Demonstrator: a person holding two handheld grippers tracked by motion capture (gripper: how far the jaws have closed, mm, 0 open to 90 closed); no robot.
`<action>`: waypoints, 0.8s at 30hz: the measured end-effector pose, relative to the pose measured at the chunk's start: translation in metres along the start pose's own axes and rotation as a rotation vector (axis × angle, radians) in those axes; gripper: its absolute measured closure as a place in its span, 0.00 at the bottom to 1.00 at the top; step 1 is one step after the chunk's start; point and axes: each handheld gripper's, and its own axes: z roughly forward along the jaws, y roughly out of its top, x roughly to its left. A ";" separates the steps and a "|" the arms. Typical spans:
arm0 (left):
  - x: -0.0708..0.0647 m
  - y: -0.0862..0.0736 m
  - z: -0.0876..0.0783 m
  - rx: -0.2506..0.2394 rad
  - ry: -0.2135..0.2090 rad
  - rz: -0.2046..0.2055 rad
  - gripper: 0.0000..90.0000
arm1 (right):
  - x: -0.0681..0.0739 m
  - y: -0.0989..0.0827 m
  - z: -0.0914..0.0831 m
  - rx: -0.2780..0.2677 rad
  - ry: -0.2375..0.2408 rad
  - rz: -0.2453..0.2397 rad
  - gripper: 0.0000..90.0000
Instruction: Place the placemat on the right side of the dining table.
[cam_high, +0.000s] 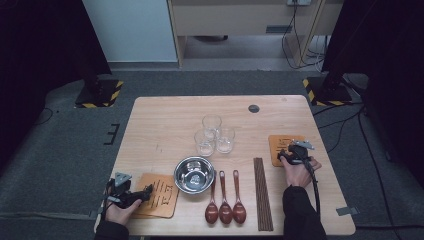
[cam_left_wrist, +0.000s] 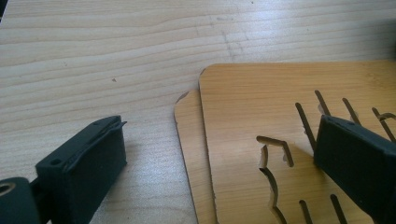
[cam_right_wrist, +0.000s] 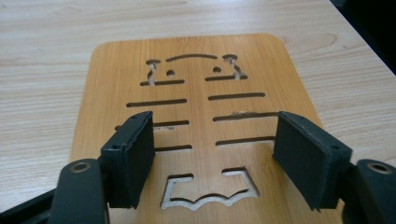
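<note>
Nearest, the left gripper (cam_high: 148, 189) rests released over two stacked mats (cam_left_wrist: 280, 121) at the table's (cam_high: 165, 125) front-left corner. Farther right, the right gripper (cam_right_wrist: 212, 154) hovers, jaws spread, above a single mat (cam_right_wrist: 196, 93).

High view: even overhead light, worktop (cam_high: 165, 120) bright, dark surroundings at both sides, slightly soft and low-res. Steel bowl (cam_high: 194, 174) shows glare. Gripper views sharper on wood grain; near black jaws slightly blurred, soft shadows beneath.
</note>
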 end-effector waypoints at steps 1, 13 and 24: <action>0.000 0.000 0.000 0.000 0.000 0.000 0.01 | -0.001 0.001 -0.001 -0.013 0.003 -0.001 0.33; 0.000 0.000 0.000 0.000 0.000 0.000 0.01 | -0.008 0.012 -0.026 -0.111 0.094 -0.019 0.33; 0.000 0.000 0.000 0.000 0.000 0.000 0.01 | -0.013 0.019 -0.043 -0.156 0.234 -0.049 0.37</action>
